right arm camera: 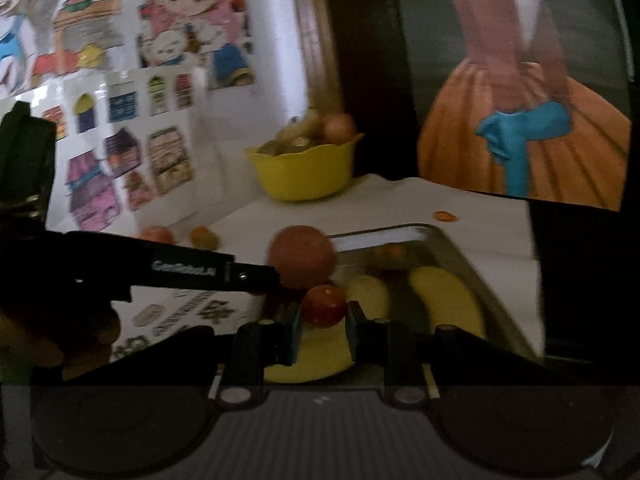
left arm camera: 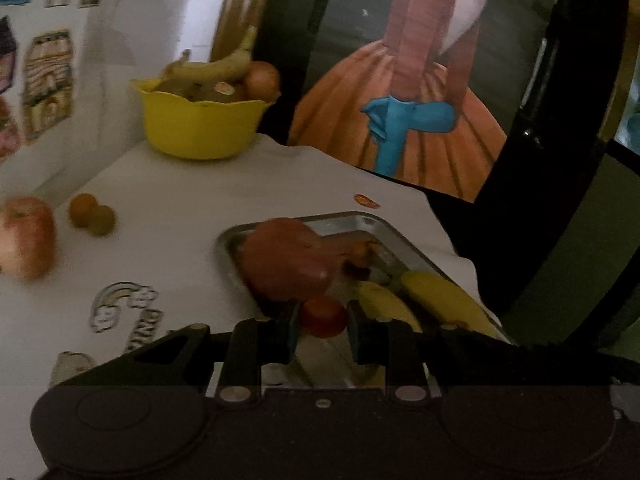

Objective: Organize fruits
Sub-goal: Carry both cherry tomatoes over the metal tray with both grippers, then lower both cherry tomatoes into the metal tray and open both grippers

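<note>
L gripper (left arm camera: pixel 323 330) tight on small red fruit (left arm camera: pixel 323 316) over metal tray (left arm camera: pixel 372 222) w/ bananas (left arm camera: pixel 444 300) — blurred.

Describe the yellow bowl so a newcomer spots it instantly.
Start at the white-covered table and go to its far corner by the sticker-covered wall. The yellow bowl stands there with a wavy rim, heaped with bananas and round fruit. It is the only deep yellow container; the other one, the metal tray, is flat and silver.
</note>
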Tool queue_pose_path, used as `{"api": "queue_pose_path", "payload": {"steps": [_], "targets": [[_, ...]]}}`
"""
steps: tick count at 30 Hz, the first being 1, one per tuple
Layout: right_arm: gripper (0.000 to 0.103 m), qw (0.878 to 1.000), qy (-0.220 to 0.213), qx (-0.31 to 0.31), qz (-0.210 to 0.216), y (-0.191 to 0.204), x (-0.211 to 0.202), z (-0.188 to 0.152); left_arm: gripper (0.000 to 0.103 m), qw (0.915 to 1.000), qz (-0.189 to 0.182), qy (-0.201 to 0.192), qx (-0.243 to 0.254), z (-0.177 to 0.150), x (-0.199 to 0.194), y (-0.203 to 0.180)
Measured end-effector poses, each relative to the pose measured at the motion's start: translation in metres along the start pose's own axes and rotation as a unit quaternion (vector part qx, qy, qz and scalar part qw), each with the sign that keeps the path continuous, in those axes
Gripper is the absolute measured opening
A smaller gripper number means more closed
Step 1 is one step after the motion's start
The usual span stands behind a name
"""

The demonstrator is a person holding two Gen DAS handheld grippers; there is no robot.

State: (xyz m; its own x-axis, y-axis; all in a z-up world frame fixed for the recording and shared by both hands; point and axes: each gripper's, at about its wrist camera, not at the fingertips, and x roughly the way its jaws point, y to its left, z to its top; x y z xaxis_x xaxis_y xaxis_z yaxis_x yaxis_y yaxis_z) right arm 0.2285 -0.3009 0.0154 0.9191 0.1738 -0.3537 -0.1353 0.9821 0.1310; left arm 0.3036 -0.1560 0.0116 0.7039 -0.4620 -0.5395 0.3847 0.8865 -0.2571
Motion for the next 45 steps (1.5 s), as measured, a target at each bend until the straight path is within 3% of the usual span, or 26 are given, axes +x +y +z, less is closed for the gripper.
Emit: {"api": "queue_pose_path", "payload": {"steps": [11,32,40,45], "targets": [[0.026,0.999,-0.006,0.010,-0.032,-0.034,0.033,0.007,0.026,0.9999,0.006,0.015,-0.001,-0.003,0.026,-0.006],[0.030,0.999,-0.002,0.000,-0.036,-0.034,0.055,0.011,0.028,0.9994,0.016,0.030,-0.007,-0.007,0.037,-0.003],[0.050,0.999,-0.020,0.005,-0.049,-0.035,0.038,0.010,0.044,0.9996,0.018,0.013,-0.016,-0.004,0.023,-0.004],[0.064,0.997,-0.044,0.008,-0.065,-0.033,0.014,0.016,0.069,0.9994,0.024,-0.010,-0.023,-0.001,0.000,0.000]]}}
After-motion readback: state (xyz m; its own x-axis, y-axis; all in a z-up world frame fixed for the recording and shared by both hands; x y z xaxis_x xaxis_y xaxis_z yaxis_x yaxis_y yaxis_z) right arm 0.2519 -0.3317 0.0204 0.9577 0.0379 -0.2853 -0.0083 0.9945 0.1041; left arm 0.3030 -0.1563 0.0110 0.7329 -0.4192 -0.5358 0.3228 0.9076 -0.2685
